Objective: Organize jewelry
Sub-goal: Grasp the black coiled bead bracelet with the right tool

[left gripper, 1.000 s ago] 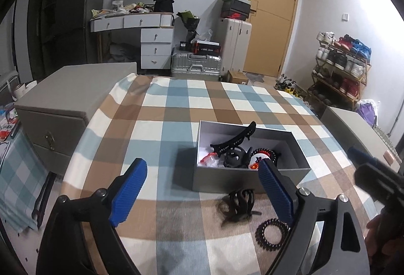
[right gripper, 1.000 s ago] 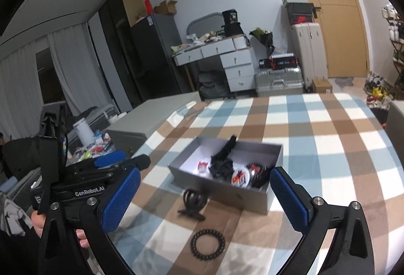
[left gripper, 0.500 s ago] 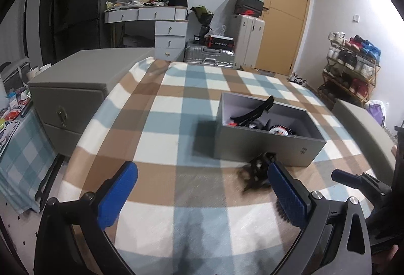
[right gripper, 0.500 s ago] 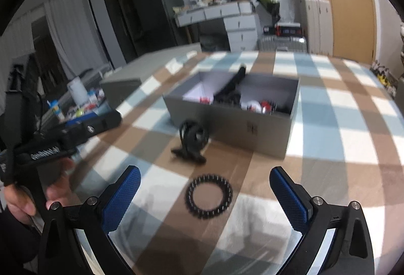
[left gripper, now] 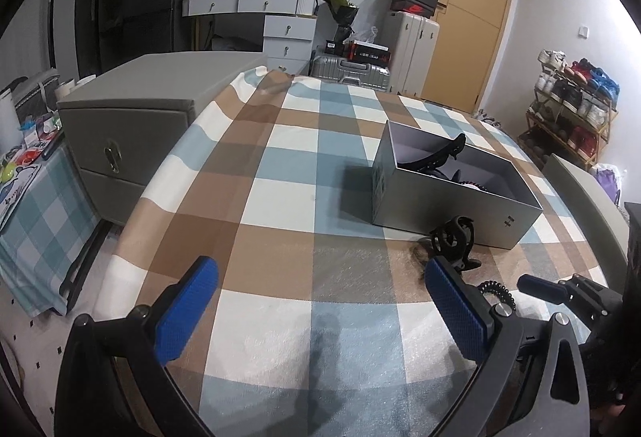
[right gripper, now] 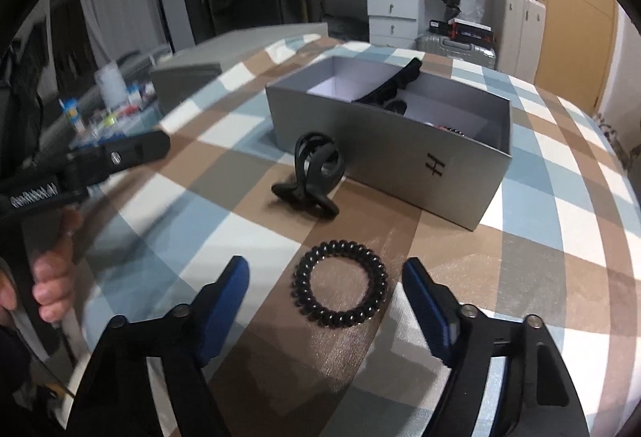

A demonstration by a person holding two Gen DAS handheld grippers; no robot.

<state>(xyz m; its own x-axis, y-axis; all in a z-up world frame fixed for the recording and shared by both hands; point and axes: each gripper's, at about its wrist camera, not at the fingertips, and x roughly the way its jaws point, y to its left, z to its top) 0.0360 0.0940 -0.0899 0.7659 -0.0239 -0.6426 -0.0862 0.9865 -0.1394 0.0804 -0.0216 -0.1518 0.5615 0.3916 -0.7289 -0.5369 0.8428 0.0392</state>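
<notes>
Black spiral hair tie (right gripper: pixel 341 284) — glossy, seemingly intact — lies flat.

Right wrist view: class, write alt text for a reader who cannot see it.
The open right gripper brackets a black coil hair tie lying on a checked tablecloth. Beyond it a black claw clip stands before an open grey box of accessories; the left gripper shows at left.
</notes>
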